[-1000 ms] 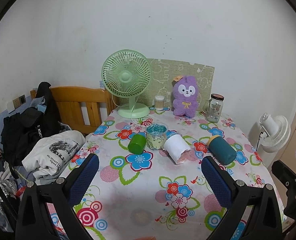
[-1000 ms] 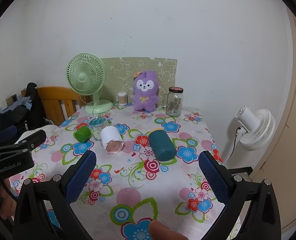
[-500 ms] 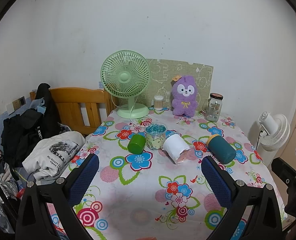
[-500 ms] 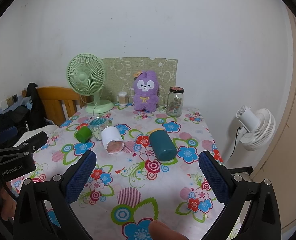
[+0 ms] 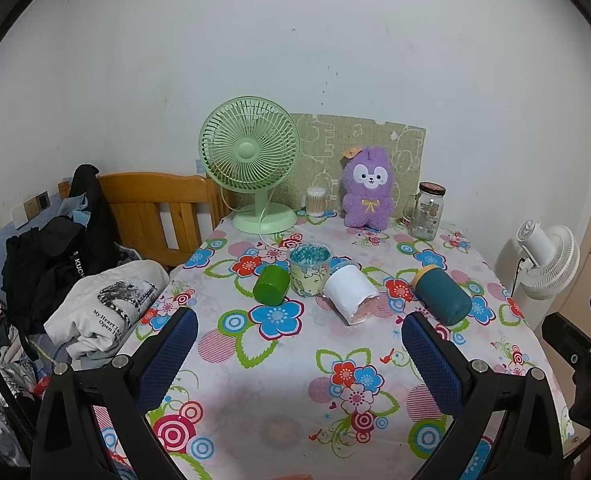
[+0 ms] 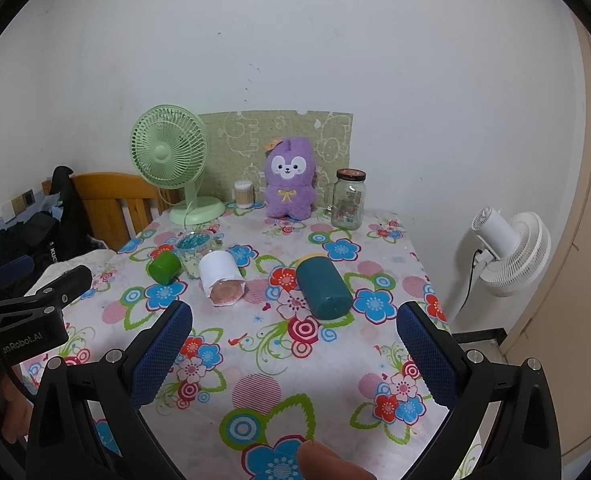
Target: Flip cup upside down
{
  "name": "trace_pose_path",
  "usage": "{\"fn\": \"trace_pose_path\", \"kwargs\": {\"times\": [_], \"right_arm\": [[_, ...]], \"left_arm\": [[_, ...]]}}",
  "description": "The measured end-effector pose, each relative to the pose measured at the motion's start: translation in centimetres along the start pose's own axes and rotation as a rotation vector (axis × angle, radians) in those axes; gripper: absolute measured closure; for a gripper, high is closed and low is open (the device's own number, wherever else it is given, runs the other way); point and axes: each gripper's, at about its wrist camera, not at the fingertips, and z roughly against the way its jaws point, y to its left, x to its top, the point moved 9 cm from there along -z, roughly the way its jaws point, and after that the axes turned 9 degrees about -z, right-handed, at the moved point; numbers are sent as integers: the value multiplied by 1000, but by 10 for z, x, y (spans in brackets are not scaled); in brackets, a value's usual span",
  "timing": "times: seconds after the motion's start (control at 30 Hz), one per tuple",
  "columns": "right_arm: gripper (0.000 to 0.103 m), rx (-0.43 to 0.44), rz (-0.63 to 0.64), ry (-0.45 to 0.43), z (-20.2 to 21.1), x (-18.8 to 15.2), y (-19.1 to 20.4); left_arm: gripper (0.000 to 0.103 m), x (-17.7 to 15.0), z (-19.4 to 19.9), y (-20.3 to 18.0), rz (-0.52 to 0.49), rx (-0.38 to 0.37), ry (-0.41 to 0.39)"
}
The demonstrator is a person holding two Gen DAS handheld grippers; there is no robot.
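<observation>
Three cups lie on their sides on the flowered tablecloth [image 5: 279,364]: a green cup [image 5: 270,284] [image 6: 164,267], a white cup [image 5: 350,294] [image 6: 220,278] with a pink inside, and a teal cup [image 5: 441,295] [image 6: 322,289]. A clear patterned cup [image 5: 309,270] [image 6: 193,249] stands upright between the green and white ones. My left gripper [image 5: 298,344] is open and empty, held well short of the cups. My right gripper [image 6: 294,342] is open and empty, also short of them, nearest the teal cup.
At the table's back stand a green desk fan [image 5: 251,168], a cotton-swab tub [image 5: 315,202], a purple plush [image 5: 367,192] and a glass jar [image 5: 427,212]. A wooden headboard [image 5: 155,212] with clothes [image 5: 107,304] is left; a white floor fan [image 6: 511,252] is right.
Both grippers have drifted back slightly and the view shifted a little; the cups have not moved and both jaws stay open.
</observation>
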Motion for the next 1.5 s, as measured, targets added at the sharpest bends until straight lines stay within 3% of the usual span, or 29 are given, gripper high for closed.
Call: {"fn": "trace_pose_path", "kwargs": {"times": [0.73,1.13,1.5], "right_arm": [[0,-15,-35,60,-31,-3,-17],[0,-58,-45,109,-72,-1,-35],[0,-87,-44,161,-112,-5,-48]], "left_arm": [[0,-2,-44,-7,-5,-21,88],[0,13,-103,-40,-41,-82,150],[0,20,-185,-70,6,-150,275]]}}
